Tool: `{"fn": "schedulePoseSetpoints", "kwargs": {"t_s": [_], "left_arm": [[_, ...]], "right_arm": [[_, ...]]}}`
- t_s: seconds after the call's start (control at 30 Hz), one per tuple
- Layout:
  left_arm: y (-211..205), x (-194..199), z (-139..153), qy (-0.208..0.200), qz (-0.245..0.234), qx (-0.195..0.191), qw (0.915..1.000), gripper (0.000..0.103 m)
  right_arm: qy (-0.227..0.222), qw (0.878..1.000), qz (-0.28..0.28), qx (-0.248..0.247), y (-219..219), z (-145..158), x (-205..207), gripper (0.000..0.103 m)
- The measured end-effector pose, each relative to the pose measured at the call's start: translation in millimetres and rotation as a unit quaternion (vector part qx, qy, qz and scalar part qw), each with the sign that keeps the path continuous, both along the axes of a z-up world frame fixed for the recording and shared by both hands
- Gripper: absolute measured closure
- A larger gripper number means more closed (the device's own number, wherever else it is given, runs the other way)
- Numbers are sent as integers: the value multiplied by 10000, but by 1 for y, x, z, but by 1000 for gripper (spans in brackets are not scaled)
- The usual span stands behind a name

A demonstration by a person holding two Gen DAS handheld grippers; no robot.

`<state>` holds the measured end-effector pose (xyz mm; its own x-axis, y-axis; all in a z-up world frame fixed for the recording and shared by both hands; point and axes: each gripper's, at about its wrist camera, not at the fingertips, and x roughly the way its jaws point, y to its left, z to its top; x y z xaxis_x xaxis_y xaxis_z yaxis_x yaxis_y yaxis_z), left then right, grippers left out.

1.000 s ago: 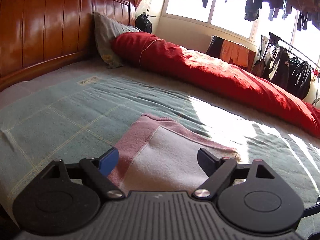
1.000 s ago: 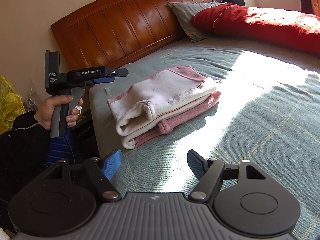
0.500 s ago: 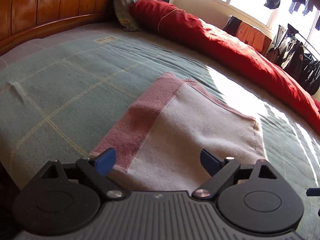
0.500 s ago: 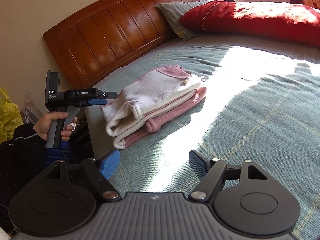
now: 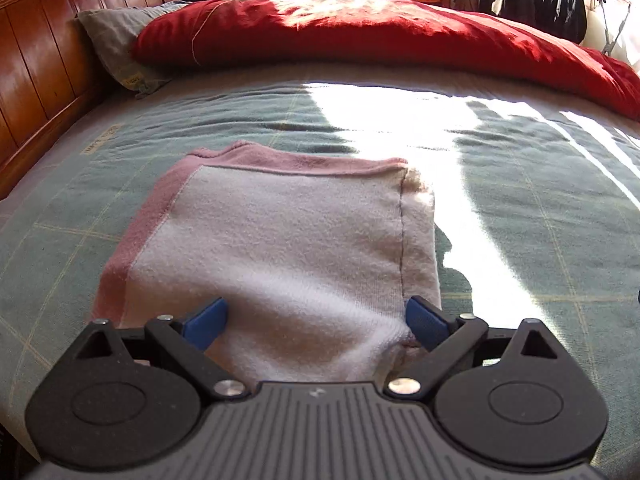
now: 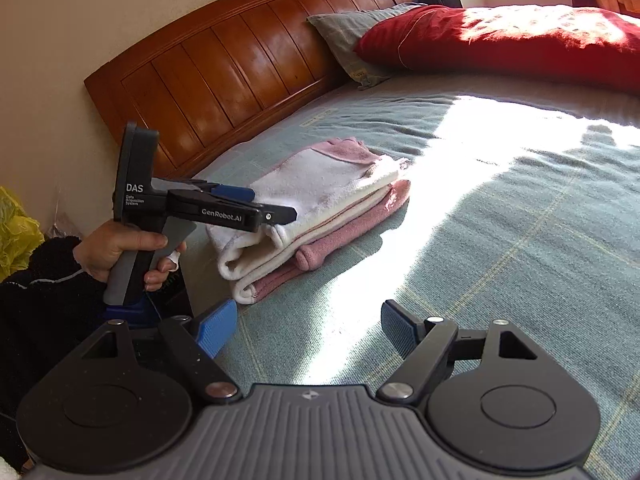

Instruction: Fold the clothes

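Left gripper (image 5: 316, 320) has come down over the near end of the folded pink-white garment (image 5: 280, 240) on the bed (image 5: 520, 208), both grippers' jaws released; we'd square any grip on the edge.

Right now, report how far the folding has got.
Done: the pink and white garment lies folded in a layered bundle on the green bedspread. In hand: nothing gripped; the left gripper is open over the bundle's near edge, and the right gripper is open above bare bedspread. Left: perhaps a final tidy; no other loose garment shows on the bed.
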<state>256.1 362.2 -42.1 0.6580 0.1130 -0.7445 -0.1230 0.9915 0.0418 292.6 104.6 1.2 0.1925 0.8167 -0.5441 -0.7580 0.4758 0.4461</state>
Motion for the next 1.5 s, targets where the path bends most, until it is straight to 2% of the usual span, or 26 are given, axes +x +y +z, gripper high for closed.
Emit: {"fn": "schedulePoseSetpoints", "kwargs": {"t_s": [0.03, 0.13, 0.23, 0.3, 0.37, 0.47, 0.57, 0.63, 0.7, 0.9, 1.03, 1.27, 1.5], "left_arm": [[0, -4, -4, -95, 44, -132, 9999, 6], [0, -13, 7, -150, 126, -192, 9996, 6], [2, -16, 31, -489, 88, -214, 9985, 6], [0, -10, 36, -501, -19, -325, 9982, 6], [-7, -3, 27, -342, -78, -323, 9989, 6], [-20, 6, 1, 128, -2, -219, 9997, 6], [-34, 2, -2, 142, 41, 198, 9997, 6], [-38, -7, 8, 27, 57, 71, 10000, 6], [-42, -19, 24, -161, 106, 31, 9998, 5], [-70, -70, 66, -674, 191, 566, 9959, 1], [-90, -105, 83, -821, 292, 791, 9930, 1], [-124, -167, 102, -1099, 475, 859, 9891, 1], [-154, -223, 105, -1280, 777, 1054, 9831, 1]], "right_arm": [[11, 10000, -13, -8, -2, 0, 0, 20], [22, 10000, -27, -30, -7, 0, 1, 20], [25, 10000, -46, 0, -8, 1, -1, 20], [32, 10000, -80, 48, -8, 3, -3, 18], [36, 9999, -135, 31, -7, 3, -7, 16], [30, 9997, -226, -93, -6, 3, -12, 10], [32, 9991, -303, -285, -6, 4, -18, 9], [-21, 9986, -369, -376, -8, 8, -23, 7], [-82, 9982, -446, -384, -11, 14, -30, 3], [-242, 9969, -584, -463, -17, 30, -57, 0], [-335, 9960, -624, -549, -20, 39, -80, 0], [-553, 9954, -585, -528, -30, 62, -128, 0], [-882, 9923, -556, -671, -39, 71, -174, 0]]}}
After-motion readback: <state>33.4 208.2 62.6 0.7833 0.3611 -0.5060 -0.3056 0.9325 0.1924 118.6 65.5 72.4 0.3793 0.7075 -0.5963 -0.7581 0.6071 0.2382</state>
